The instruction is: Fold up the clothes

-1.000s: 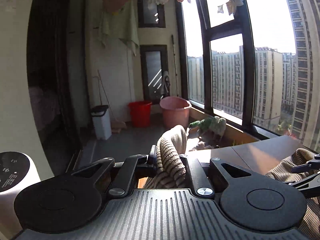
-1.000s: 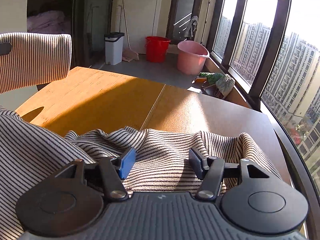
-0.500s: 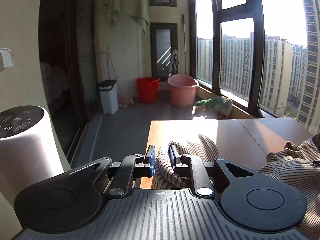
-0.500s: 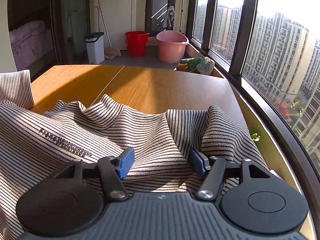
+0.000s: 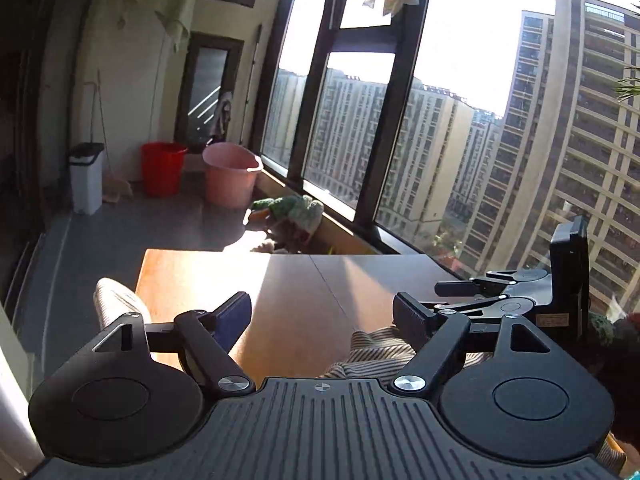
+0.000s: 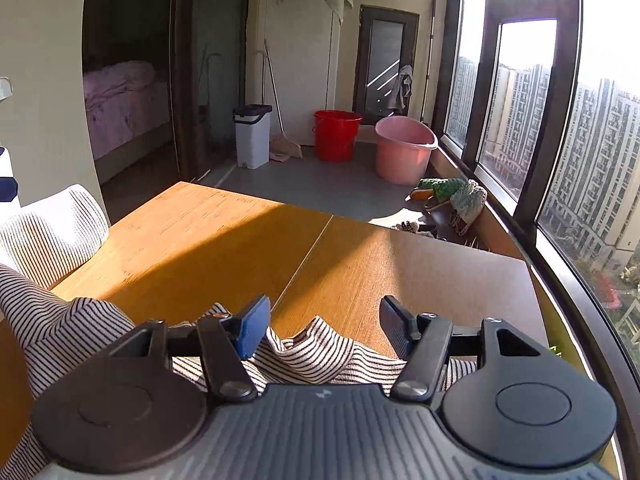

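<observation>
left gripper point(image 5: 322, 318): spread wide, empty | right gripper point(image 6: 325, 322): spread wide, empty | striped garment point(image 6: 304, 354): beneath both (bunched) on table point(image 6: 224, 240)

No legible txt in either view. Small label on the black device point(image 5: 568, 280) right of the left gripper point(image 5: 324, 312), beside right gripper point(image 5: 460, 290): too blurred to read. Striped garment point(image 6: 312, 356) under right-wrist gripper shows no print.

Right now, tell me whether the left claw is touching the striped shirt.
Cannot tell. In the left wrist view the left claw stands open, bare table between its fingers, but the right finger overlaps the striped shirt.
</observation>
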Demonstrator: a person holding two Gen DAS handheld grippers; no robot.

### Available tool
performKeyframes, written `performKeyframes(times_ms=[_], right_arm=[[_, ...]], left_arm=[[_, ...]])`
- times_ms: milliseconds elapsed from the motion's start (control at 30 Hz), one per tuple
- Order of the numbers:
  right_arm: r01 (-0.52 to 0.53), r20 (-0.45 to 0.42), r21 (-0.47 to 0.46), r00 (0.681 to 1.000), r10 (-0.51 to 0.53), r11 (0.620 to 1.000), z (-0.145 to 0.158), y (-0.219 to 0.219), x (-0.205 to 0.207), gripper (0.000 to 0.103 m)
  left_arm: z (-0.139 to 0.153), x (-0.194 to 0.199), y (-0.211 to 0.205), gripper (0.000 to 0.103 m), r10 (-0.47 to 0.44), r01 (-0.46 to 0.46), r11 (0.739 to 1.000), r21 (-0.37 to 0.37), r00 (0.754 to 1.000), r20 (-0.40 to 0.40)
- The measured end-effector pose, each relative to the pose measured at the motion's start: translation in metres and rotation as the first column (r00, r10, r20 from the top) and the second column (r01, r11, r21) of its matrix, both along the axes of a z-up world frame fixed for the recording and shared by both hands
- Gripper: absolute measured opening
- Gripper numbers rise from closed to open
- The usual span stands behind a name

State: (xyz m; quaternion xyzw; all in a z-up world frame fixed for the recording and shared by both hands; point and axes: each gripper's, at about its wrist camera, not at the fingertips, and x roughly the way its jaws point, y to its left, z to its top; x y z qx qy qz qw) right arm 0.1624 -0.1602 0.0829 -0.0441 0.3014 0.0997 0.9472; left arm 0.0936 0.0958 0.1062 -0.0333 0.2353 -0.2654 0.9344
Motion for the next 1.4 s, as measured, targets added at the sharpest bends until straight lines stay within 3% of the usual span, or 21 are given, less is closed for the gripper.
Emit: performKeyframes(times_ms=[67,167,233,333,400,500,567,633,767,833,867,900,1000,1100,1167,1233,1267,1333,1400], right_arm=[[-0.065,-0.037,0.040,0.997,0.066,0.997,0.000,0.013,0.015,0.048],[-0.145,-0.126,0.074,0.980,0.154,0.987,-0.008,0.024,0.028,0.047],[-0.172,-0.195,0.085,0.963,0.185,0.981,-0.019,0.022,0.022,0.047],[-0.175,-0.253,0.121,0.946,0.201,0.977,-0.032,0.011,-0.003,0.048],[-0.197,-0.213,0.076,0.954,0.209,0.978,-0.034,0.012,-0.032,0.048],[-0.216,-0.140,0.021,0.966,0.217,0.976,-0.031,0.012,-0.072,0.050],[-0.200,-0.096,0.012,0.975,0.200,0.980,-0.025,0.007,-0.090,0.052],[-0.165,-0.060,0.008,0.984,0.165,0.986,-0.018,-0.002,-0.102,0.054],[-0.136,-0.020,0.017,0.990,0.136,0.991,-0.015,-0.019,-0.125,0.063],[-0.128,-0.013,0.023,0.992,0.129,0.991,-0.019,-0.027,-0.135,0.066],[-0.119,-0.016,0.031,0.993,0.119,0.992,-0.022,-0.030,-0.136,0.066],[-0.107,-0.020,0.040,0.994,0.108,0.993,-0.025,-0.033,-0.137,0.067],[-0.078,-0.026,0.066,0.996,0.080,0.995,-0.030,-0.043,-0.137,0.067],[-0.064,-0.008,0.081,0.998,0.065,0.995,-0.027,-0.048,-0.135,0.067],[-0.063,0.014,0.077,0.998,0.062,0.995,-0.023,-0.048,-0.132,0.067],[-0.045,0.018,0.065,0.999,0.044,0.997,-0.021,-0.045,-0.125,0.067],[-0.034,0.019,0.059,0.999,0.033,0.998,-0.020,-0.043,-0.122,0.067],[-0.013,0.021,0.046,1.000,0.012,0.999,-0.019,-0.040,-0.115,0.067],[0.008,0.023,0.033,1.000,-0.009,0.999,-0.018,-0.036,-0.108,0.067]], left_arm=[[-0.014,0.011,-0.012,0.088,-0.041,0.042,0.999,0.017,0.998,-0.057],[-0.042,0.018,-0.021,0.088,-0.100,0.108,0.993,0.036,0.979,-0.179],[-0.051,0.012,-0.019,0.088,-0.134,0.144,0.989,0.040,0.971,-0.197],[-0.045,0.006,-0.007,0.092,-0.151,0.147,0.988,-0.037,0.973,-0.174],[-0.036,0.015,-0.001,0.095,-0.156,0.131,0.982,-0.138,0.969,-0.194],[-0.027,0.042,-0.015,0.095,-0.196,0.139,0.966,-0.218,0.942,-0.271],[-0.029,0.061,-0.042,0.095,-0.240,0.190,0.965,-0.179,0.914,-0.327],[-0.039,0.078,-0.072,0.090,-0.254,0.239,0.967,-0.086,0.888,-0.383],[-0.071,0.098,-0.106,0.064,-0.257,0.325,0.944,0.047,0.820,-0.512],[-0.081,0.099,-0.114,0.061,-0.258,0.357,0.930,0.091,0.808,-0.529],[-0.083,0.096,-0.118,0.058,-0.263,0.372,0.921,0.117,0.815,-0.516],[-0.083,0.091,-0.121,0.045,-0.268,0.382,0.913,0.144,0.827,-0.494],[-0.078,0.069,-0.127,0.021,-0.257,0.374,0.897,0.237,0.875,-0.411],[-0.065,0.043,-0.134,0.016,-0.267,0.349,0.862,0.367,0.929,-0.257],[-0.060,0.028,-0.144,0.014,-0.278,0.248,0.800,0.547,0.960,-0.030],[-0.055,0.029,-0.152,0.013,-0.274,0.114,0.751,0.650,0.950,0.150],[-0.049,0.035,-0.153,0.013,-0.259,0.063,0.754,0.654,0.944,0.207],[-0.031,0.053,-0.148,0.006,-0.205,-0.006,0.800,0.601,0.937,0.283],[-0.013,0.070,-0.144,0.009,-0.147,-0.074,0.838,0.540,0.923,0.355]])
